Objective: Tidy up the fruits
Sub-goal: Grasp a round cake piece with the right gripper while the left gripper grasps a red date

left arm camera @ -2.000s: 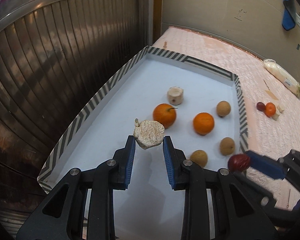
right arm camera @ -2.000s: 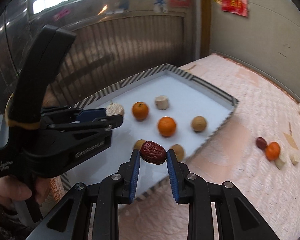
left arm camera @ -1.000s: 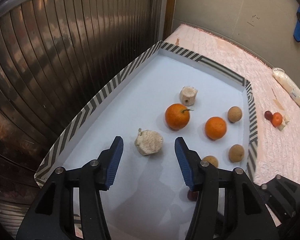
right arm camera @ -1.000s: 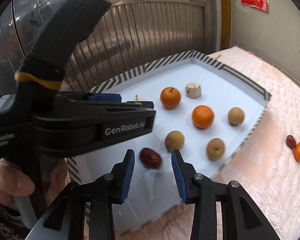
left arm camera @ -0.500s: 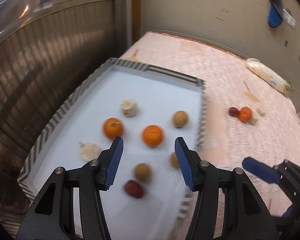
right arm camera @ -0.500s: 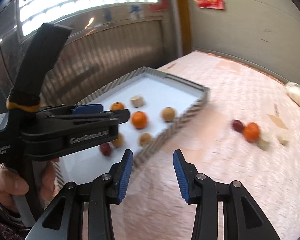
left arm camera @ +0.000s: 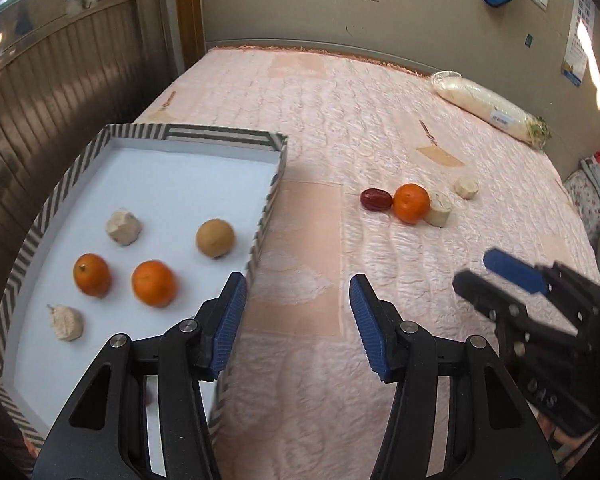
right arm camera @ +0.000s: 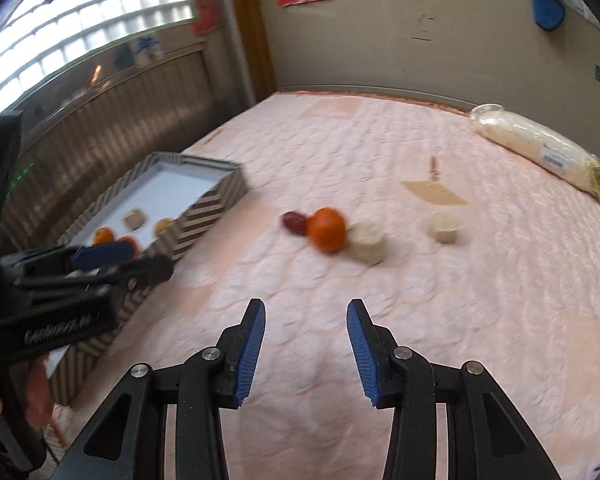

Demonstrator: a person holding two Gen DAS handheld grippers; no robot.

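A white tray with a striped rim [left arm camera: 274, 176] lies on the pink quilt at the left; it also shows in the right wrist view [right arm camera: 204, 204]. In it lie two oranges [left arm camera: 154, 283], a brown longan [left arm camera: 215, 238] and two pale chunks [left arm camera: 123, 227]. On the quilt lie a red date [left arm camera: 375, 199], an orange [left arm camera: 411, 203] and two pale chunks [left arm camera: 439, 209], also in the right wrist view: date [right arm camera: 294, 222], orange [right arm camera: 327, 229]. My left gripper [left arm camera: 296, 320] is open and empty over the tray's right edge. My right gripper [right arm camera: 306, 340] is open and empty, short of the loose fruit.
A long wrapped white bundle [left arm camera: 488, 106] lies at the quilt's far right. A ribbed metal wall [left arm camera: 40, 92] runs along the left behind the tray. Folded clothes [left arm camera: 596, 188] sit at the right edge. A tan patch [right arm camera: 434, 192] lies on the quilt.
Both grippers let go of a pale chunk and a red date in the tray, opened, then swung right away from the tray toward the loose fruit on the quilt.
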